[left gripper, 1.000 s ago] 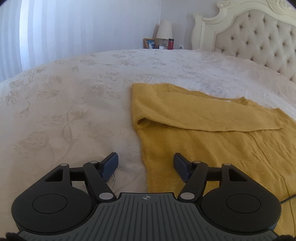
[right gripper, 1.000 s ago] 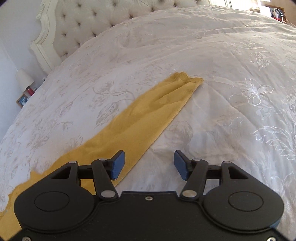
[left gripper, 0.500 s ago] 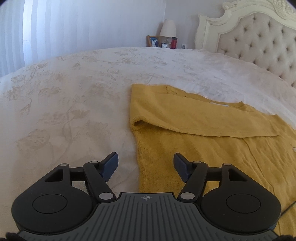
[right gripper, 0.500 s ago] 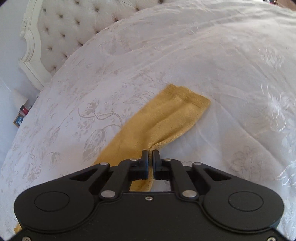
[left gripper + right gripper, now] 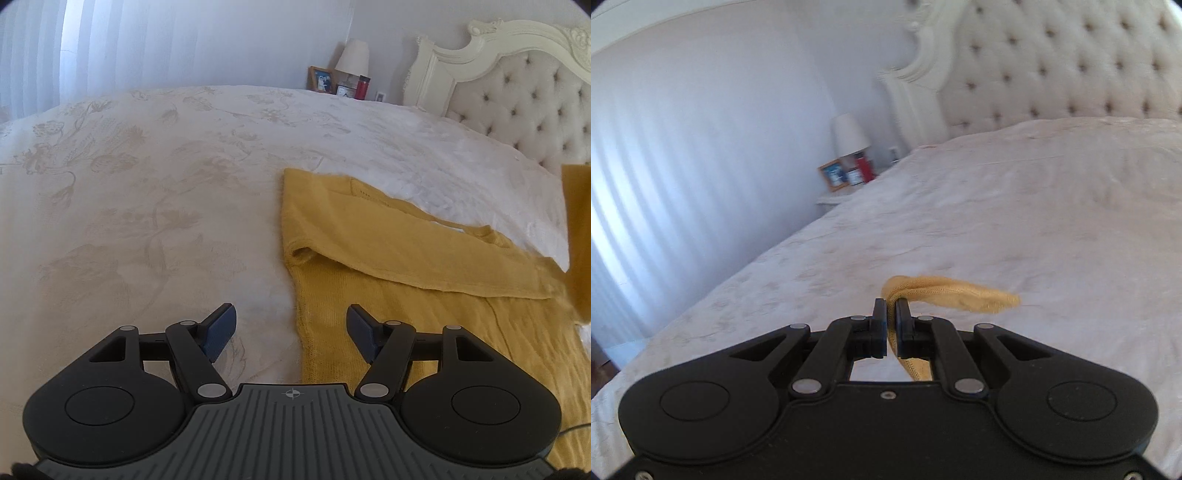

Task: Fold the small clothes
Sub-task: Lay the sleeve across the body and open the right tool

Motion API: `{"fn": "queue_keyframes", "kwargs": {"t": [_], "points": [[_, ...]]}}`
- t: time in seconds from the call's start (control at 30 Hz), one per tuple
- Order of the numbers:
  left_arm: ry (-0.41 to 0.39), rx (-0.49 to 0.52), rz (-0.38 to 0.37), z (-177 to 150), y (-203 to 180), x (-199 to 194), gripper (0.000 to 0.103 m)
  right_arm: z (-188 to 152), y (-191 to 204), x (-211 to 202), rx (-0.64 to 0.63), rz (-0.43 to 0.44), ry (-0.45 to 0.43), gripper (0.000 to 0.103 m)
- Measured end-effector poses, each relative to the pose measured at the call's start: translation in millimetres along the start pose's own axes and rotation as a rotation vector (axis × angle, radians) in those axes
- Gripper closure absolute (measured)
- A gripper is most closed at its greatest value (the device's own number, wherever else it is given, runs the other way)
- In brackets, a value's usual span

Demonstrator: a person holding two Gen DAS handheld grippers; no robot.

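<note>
Two hand-held grippers work here: the right hand-held gripper (image 5: 891,317) pinches the sleeve end (image 5: 945,293) of the yellow sweater (image 5: 406,266), lifted clear of the bed (image 5: 147,184), while the left hand-held gripper (image 5: 291,326) hovers spread and empty over the sweater's near side edge. Only a thin bite of knit sits between the right pads, so a quick swing could pull it free. With nothing pinning the body, the carried sleeve may drag the sweater askew and spoil the fold already laid across its chest.

A mustard-yellow knit sweater (image 5: 406,295) lies flat on the white bedspread, one sleeve (image 5: 406,254) folded across its chest. The other sleeve (image 5: 953,293) is lifted clear.
</note>
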State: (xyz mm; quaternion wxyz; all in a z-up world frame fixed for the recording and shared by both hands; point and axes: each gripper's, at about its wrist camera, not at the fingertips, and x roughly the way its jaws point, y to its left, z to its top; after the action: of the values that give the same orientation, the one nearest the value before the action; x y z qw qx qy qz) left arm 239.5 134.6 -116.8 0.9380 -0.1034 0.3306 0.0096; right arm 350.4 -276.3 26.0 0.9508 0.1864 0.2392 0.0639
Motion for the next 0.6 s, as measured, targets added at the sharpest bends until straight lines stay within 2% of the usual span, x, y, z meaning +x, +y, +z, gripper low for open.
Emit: {"fn": "queue_keyframes", "kwargs": {"t": [0.1,0.2,0.37,0.4,0.43,0.5,0.53,0.6], "points": [[0.006,-0.029,-0.014,2,7,1,0.039,-25,64,21,-0.083,0.091,0.042,0.091],[-0.001,-0.039,-0.013,3,11,1,0.039,-64,111,49,-0.137,0.147,0.126,0.091],[-0.001,-0.068,-0.023,5,17,2,0.039,-142,151,86,-0.197,0.156,0.263,0.088],[-0.001,-0.066,-0.023,5,17,3,0.039,-156,153,87,-0.200,0.145,0.282,0.082],[-0.001,-0.064,-0.023,5,17,3,0.039,-167,152,88,-0.196,0.135,0.291,0.070],[0.001,-0.059,-0.025,5,16,4,0.039,-185,153,74,-0.177,0.119,0.286,0.054],[0.000,-0.058,-0.029,5,16,5,0.039,-190,148,67,-0.152,0.115,0.273,0.050],[-0.001,-0.056,-0.035,6,15,6,0.039,-197,137,47,-0.097,0.094,0.241,0.050]]}}
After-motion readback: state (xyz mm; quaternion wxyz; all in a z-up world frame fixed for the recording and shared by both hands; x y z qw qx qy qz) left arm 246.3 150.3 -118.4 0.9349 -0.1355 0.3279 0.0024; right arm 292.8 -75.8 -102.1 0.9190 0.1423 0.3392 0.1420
